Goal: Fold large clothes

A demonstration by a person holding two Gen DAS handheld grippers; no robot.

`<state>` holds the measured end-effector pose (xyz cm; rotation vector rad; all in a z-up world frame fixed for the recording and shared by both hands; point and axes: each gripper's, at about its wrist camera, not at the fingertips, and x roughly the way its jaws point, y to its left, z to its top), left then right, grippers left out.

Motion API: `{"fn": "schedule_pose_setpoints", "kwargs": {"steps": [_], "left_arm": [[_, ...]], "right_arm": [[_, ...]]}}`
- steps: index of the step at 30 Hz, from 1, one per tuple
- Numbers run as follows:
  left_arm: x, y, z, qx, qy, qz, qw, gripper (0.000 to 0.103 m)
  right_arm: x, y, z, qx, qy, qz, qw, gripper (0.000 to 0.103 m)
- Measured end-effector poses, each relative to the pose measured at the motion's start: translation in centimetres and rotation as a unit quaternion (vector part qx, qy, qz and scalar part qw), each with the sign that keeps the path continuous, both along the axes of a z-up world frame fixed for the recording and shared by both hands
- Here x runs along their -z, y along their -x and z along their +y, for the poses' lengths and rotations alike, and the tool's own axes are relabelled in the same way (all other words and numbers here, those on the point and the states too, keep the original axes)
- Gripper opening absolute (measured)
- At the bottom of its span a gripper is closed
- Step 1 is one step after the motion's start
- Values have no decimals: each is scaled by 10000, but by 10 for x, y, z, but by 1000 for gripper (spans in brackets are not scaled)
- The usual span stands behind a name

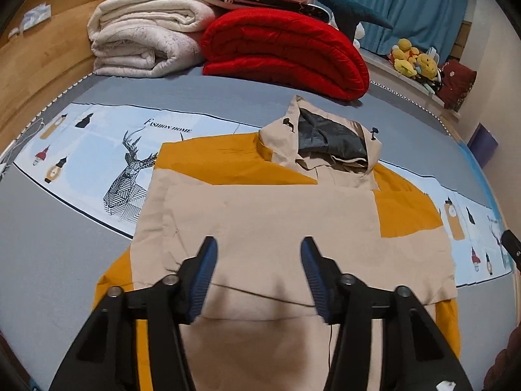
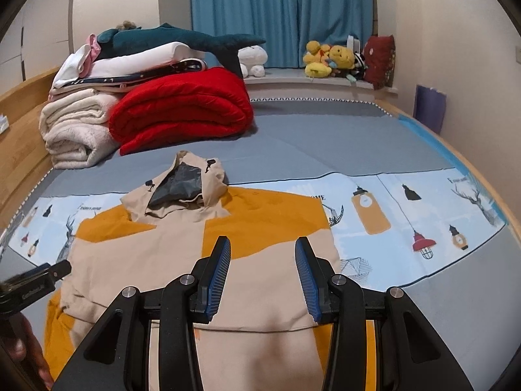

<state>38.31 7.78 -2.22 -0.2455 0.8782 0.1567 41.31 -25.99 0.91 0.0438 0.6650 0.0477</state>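
Mid-fold: jacket [image 1: 260, 215] flat on bed [image 1: 65, 260], sides tucked in; left gripper [image 1: 259, 247] and right gripper [image 2: 263, 247] half open, empty; next, likely grip hem, fold toward hood [image 1: 325, 140].

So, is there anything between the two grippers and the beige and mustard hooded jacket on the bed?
Nothing visible. The left gripper and right gripper both hang open directly over the beige and mustard hooded jacket, with no object in between. The red folded quilt lies farther back on the bed, beyond the hood.
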Motion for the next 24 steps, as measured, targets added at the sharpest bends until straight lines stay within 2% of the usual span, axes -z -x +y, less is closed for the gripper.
{"fn": "schedule_pose_setpoints", "kwargs": {"steps": [4,6,8,10,12,15,19,21,24], "left_arm": [[0,-7,4,52,-157,-62,9998,38],[2,-11,2,112,-286,-64,9995,30],[5,-14,0,205,-336,-35,9992,27],[6,-17,-4,286,-423,-54,9987,25],[5,-18,-7,351,-480,-85,9982,24],[3,-24,-10,460,-462,-120,9978,23],[0,-61,-9,520,-409,-95,9978,23],[-3,-97,-6,534,-298,-111,9981,23],[-2,-150,-8,572,-425,-94,9974,23]], "right_arm": [[0,-8,-2,-11,229,84,9997,43],[4,-14,-5,-21,292,252,9993,42],[12,-21,-12,-35,260,557,9981,37],[18,-24,-19,-2,247,751,9969,22],[22,-27,-26,-24,271,874,9958,12],[23,-29,-38,124,215,966,9950,12],[27,-35,-50,236,194,1212,9922,14],[31,-36,-57,312,142,1291,9910,14],[34,-38,-62,307,260,1287,9909,14]]}}
